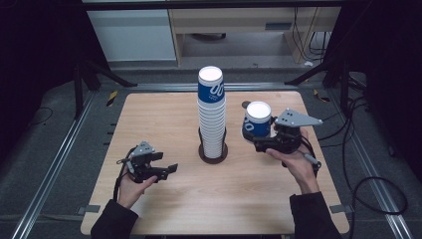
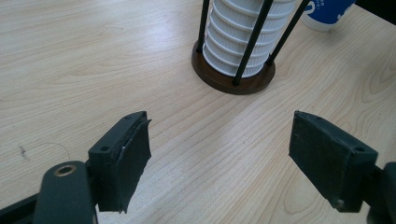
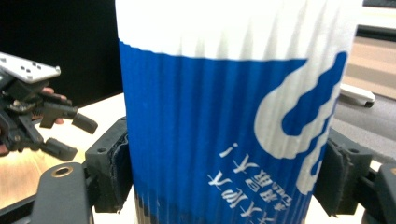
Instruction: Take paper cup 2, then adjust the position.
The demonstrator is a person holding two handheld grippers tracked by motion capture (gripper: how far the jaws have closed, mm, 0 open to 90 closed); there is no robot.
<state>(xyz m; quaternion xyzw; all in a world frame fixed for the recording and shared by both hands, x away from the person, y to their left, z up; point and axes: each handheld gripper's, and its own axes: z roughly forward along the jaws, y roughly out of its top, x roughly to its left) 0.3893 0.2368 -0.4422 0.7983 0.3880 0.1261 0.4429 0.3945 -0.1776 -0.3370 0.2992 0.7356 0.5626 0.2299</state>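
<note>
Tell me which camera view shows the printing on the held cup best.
The right gripper view: the blue-and-white cup sits close between the right tool's pads, so its white lettering shows. The high view gives that cup small, its print too small to read. The left gripper view catches just a corner of it.

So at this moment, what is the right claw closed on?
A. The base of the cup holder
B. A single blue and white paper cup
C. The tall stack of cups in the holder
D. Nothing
B: the right claw has its pads pressed on both sides of a single blue and white paper cup, apart from the tall stack.
</note>
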